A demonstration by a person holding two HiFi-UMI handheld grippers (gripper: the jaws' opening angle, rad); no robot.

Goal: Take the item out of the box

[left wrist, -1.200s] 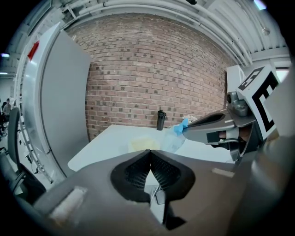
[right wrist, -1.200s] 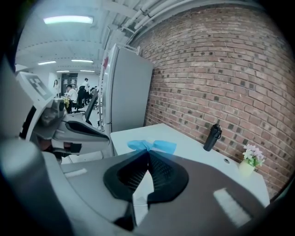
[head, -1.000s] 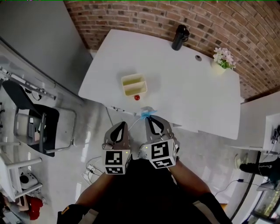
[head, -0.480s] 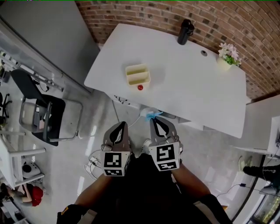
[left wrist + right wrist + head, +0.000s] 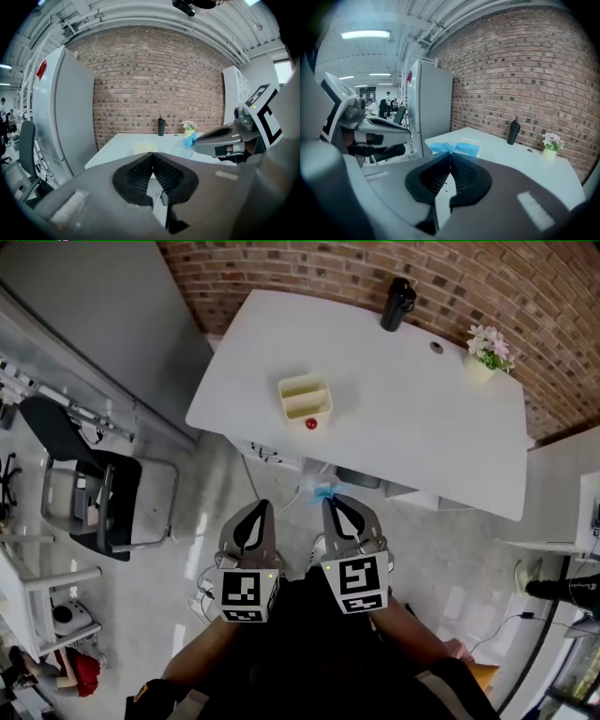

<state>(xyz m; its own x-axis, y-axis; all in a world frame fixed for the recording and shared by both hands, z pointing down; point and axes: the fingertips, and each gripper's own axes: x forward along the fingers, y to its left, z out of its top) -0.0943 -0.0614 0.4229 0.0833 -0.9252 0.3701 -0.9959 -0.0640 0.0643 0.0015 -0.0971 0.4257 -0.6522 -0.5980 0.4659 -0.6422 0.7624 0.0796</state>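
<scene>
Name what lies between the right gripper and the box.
Head view: the right gripper pinches a blue scrap at its tips; beyond it come floor, the table edge and a small red item just short of the box.

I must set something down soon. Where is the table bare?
Bare: the right half of the table, between box and flowers, and the strip from box to bottle. Crowded near the left front edge, where a red ball lies by the box.

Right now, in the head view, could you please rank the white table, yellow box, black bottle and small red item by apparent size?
Largest to smallest:
1. white table
2. yellow box
3. black bottle, though it stands farther from the camera
4. red item
</scene>
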